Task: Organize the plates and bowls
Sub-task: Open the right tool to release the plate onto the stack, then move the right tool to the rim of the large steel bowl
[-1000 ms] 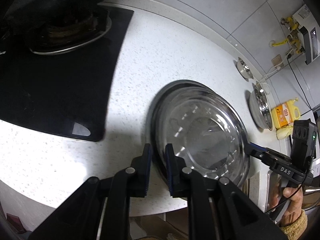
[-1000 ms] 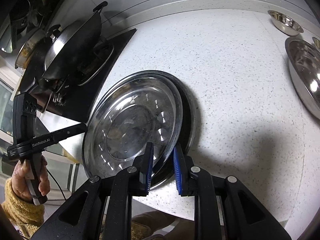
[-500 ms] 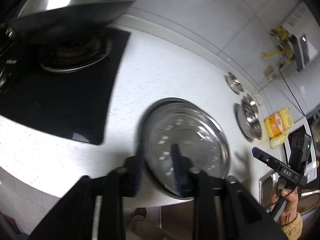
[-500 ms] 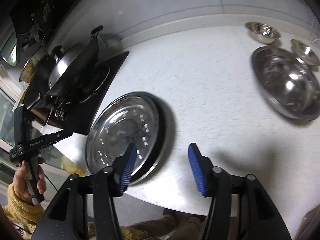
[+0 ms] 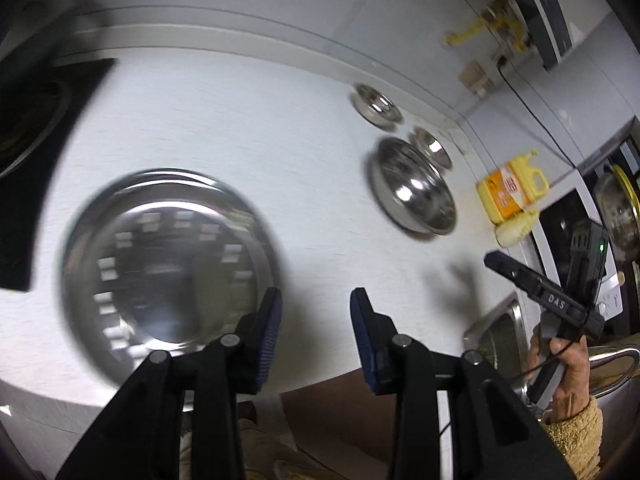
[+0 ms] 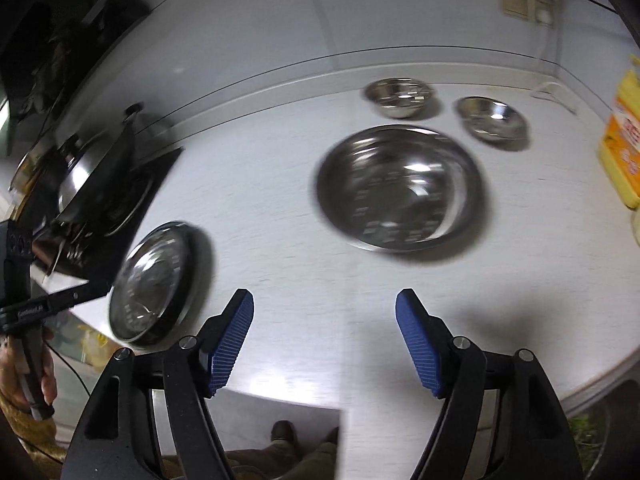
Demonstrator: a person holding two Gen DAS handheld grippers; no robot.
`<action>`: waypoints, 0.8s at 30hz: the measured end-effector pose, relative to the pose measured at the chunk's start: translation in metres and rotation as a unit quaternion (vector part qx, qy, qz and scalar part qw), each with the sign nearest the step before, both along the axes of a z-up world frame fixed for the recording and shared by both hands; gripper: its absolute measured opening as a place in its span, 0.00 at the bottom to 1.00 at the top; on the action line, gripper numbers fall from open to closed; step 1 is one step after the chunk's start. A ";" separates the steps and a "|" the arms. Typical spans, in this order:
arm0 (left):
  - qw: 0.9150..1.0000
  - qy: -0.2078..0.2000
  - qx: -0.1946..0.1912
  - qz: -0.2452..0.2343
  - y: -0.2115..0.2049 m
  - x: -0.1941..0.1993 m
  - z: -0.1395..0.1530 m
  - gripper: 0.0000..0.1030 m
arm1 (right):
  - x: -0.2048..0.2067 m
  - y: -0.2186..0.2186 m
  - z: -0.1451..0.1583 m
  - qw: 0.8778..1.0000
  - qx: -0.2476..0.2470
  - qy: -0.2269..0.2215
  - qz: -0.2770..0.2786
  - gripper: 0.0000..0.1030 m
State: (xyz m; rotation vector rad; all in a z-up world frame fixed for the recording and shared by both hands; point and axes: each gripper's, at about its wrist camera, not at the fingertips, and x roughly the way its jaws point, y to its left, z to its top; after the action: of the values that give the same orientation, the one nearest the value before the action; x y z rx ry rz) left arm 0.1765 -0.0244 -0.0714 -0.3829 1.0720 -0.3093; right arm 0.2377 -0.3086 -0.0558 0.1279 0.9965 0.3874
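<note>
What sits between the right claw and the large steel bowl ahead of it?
Nothing visible. Only bare white countertop lies between the open right claw and the large bowl. The two small bowls sit beyond it, near the wall.

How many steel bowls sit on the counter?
3: a large bowl mid-counter, two small bowls behind it near the wall, one left, one right. None seem hidden.
</note>
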 end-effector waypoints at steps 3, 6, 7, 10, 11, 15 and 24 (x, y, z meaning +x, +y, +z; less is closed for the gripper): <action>1.000 0.009 0.003 -0.012 -0.043 0.026 -0.006 0.33 | 0.012 -0.026 0.003 1.000 -0.012 0.000 -0.013 0.68; 0.999 0.026 -0.020 0.000 -0.070 0.054 -0.013 0.33 | 0.030 -0.050 0.004 1.000 -0.018 0.006 -0.019 0.68; 0.999 0.031 -0.025 0.006 -0.080 0.065 -0.016 0.40 | 0.035 -0.055 0.003 1.000 -0.018 0.008 -0.019 0.69; 0.999 0.032 -0.020 0.023 -0.100 0.096 -0.021 0.61 | 0.057 -0.067 -0.001 1.000 -0.015 0.018 -0.012 0.70; 0.999 0.032 -0.018 0.029 -0.104 0.105 -0.024 0.61 | 0.066 -0.070 -0.003 1.000 -0.017 0.020 -0.010 0.71; 0.997 0.049 -0.007 0.055 -0.112 0.140 -0.039 0.61 | 0.100 -0.078 -0.014 0.999 -0.016 0.031 0.001 0.72; 0.991 0.111 0.026 0.065 -0.133 0.196 -0.071 0.61 | 0.152 -0.071 -0.046 0.996 -0.033 0.068 0.039 0.72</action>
State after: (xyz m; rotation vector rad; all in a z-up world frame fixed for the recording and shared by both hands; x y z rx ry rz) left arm 0.3728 -0.1575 -0.1424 -0.4462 1.2641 -0.1242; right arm 0.3901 -0.3795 -0.1013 0.0570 1.1499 0.4204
